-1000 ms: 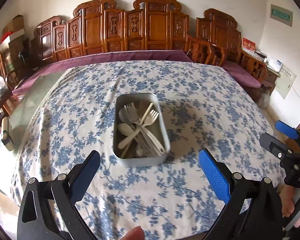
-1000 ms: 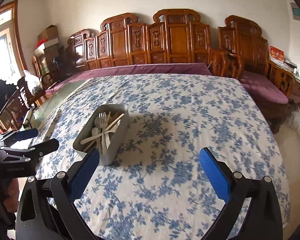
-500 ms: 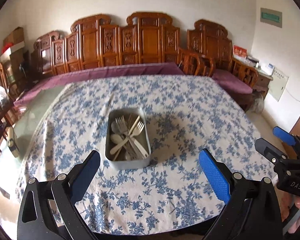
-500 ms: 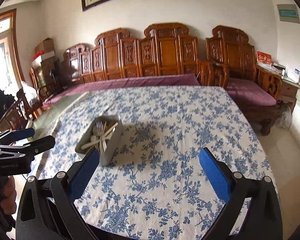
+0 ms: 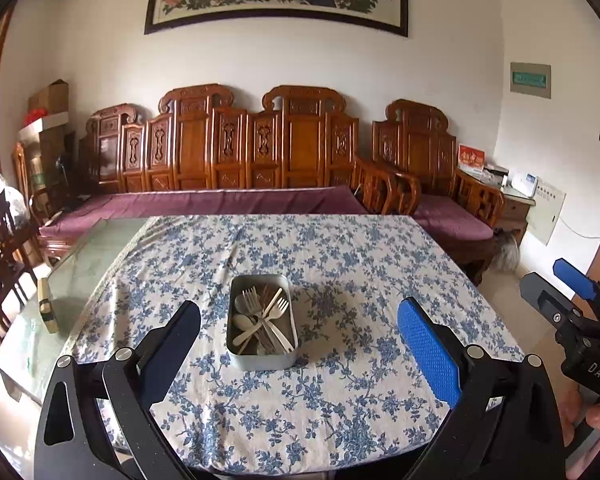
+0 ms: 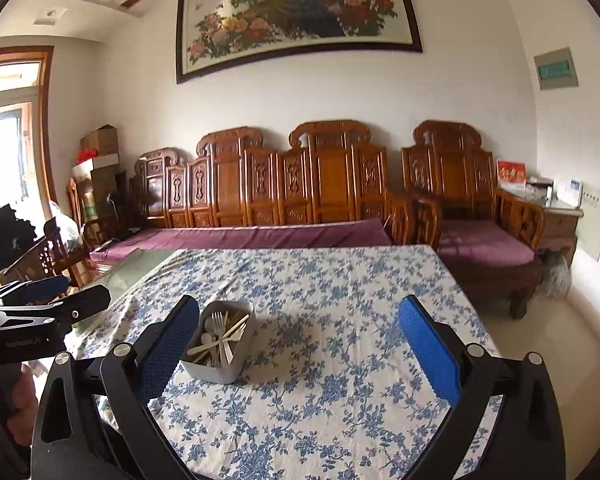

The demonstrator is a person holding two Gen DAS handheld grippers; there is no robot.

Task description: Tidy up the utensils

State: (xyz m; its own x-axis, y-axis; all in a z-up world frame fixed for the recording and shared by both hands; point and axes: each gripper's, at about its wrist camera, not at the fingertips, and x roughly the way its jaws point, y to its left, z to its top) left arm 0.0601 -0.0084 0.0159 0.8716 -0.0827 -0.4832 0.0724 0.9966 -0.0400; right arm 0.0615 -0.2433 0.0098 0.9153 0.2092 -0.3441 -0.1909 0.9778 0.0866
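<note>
A grey metal tin (image 5: 261,360) (image 6: 220,372) stands on the table with the blue-flowered cloth (image 5: 340,280) (image 6: 340,300). Inside it lie several pale forks and spoons (image 5: 262,320) (image 6: 218,340) in a loose heap. My left gripper (image 5: 298,340) is open and empty, held back from the table's near edge, with the tin ahead between its fingers. My right gripper (image 6: 298,344) is open and empty too, with the tin ahead at its left finger. Each gripper shows in the other's view: the right gripper (image 5: 568,296) at the right edge, the left gripper (image 6: 56,298) at the left edge.
A carved wooden bench (image 5: 260,152) with purple cushions lines the far wall, and a matching armchair (image 6: 472,208) stands at the right. An uncovered glass strip (image 5: 80,264) runs along the table's left side with a small object (image 5: 46,308) on it. A framed painting (image 6: 296,12) hangs above.
Both grippers have pulled back and up from the table, so the tin looks smaller and farther and more of the wall shows. Both stayed open and the tin has not moved.
</note>
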